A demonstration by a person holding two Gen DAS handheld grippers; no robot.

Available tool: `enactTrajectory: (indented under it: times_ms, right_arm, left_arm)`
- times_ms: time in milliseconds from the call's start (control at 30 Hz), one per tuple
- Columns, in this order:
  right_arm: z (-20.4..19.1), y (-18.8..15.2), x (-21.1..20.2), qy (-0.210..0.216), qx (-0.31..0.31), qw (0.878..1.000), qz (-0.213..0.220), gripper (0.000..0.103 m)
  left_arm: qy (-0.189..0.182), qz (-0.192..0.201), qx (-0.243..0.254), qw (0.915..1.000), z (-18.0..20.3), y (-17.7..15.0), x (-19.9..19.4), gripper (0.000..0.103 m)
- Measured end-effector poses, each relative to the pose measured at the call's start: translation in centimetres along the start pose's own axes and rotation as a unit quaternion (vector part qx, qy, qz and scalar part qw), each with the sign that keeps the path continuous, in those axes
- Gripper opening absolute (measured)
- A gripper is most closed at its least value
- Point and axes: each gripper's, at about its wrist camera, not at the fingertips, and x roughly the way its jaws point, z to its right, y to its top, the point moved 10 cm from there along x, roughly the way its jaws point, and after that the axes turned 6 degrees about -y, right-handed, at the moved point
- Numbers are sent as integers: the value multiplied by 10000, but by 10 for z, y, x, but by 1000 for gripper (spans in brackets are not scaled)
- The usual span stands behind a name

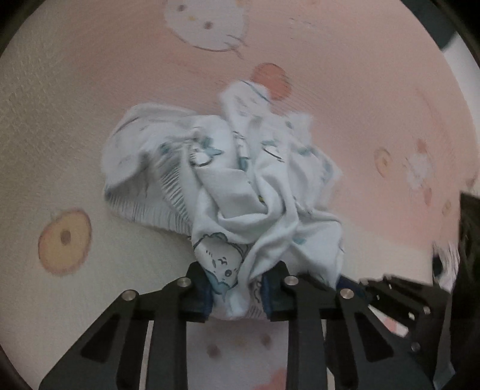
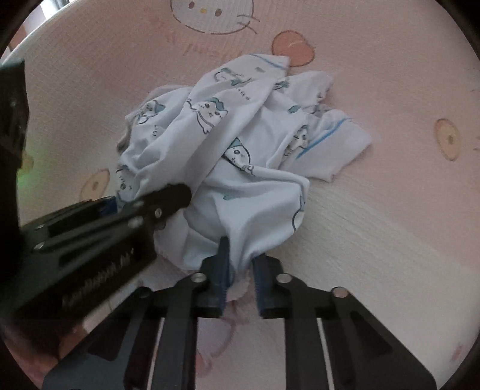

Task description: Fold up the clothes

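Observation:
A crumpled white garment (image 1: 228, 186) printed with small blue cartoon animals lies in a heap on a pink and cream mat (image 1: 60, 144). My left gripper (image 1: 235, 292) is shut on a bunched fold at the heap's near edge, cloth pinched between its blue pads. In the right wrist view the same garment (image 2: 240, 141) spreads ahead, a blue-striped hem at its right. My right gripper (image 2: 241, 277) is shut on a thin fold of its near edge. The left gripper (image 2: 168, 199) reaches in from the left, its fingers on the cloth.
The mat (image 2: 390, 210) carries cartoon prints: a cat face (image 2: 213, 15), an orange peach shape (image 2: 292, 48) and yellow doughnuts (image 1: 64, 240). In the left wrist view the right gripper (image 1: 399, 297) shows at the lower right. A dark object (image 2: 12, 105) stands at the left edge.

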Motion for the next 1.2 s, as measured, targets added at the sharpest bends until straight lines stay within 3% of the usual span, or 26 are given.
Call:
enactTrajectory:
  times_ms: [133, 500, 600, 733, 833, 933, 1033, 1100, 1200]
  right_arm:
    - [18, -30, -26, -46, 69, 10000, -24, 10]
    - [78, -162, -146, -515, 253, 9984, 28, 9]
    - [88, -203, -166, -535, 610, 9967, 60, 9]
    - [96, -237, -177, -422, 1364, 9897, 102, 9]
    - [107, -267, -170, -584, 1363, 9889, -8, 13]
    - [134, -282, -191, -474, 1728, 9838, 69, 15]
    - [151, -284, -195, -709, 1686, 9830, 137, 21]
    - [154, -281, -189, -676, 1778, 9817, 137, 27]
    - [149, -271, -179, -635, 1752, 9825, 77, 38]
  left_arm:
    - [-51, -188, 294, 9994, 28, -34, -16, 22]
    - [-1020, -597, 254, 9927, 149, -155, -63, 17]
    - [-1100, -845, 743, 9875, 177, -190, -75, 16]
    - [-874, -1017, 1280, 9827, 214, -214, -65, 17]
    - [-860, -1098, 1320, 9814, 215, -221, -66, 20]
    - [-778, -1066, 1112, 9850, 206, -221, -68, 20]
    - [-644, -990, 972, 9882, 189, -217, -70, 20]
    - [-535, -890, 856, 9909, 171, -212, -76, 27]
    - [-705, -723, 406, 9941, 149, -201, -77, 42]
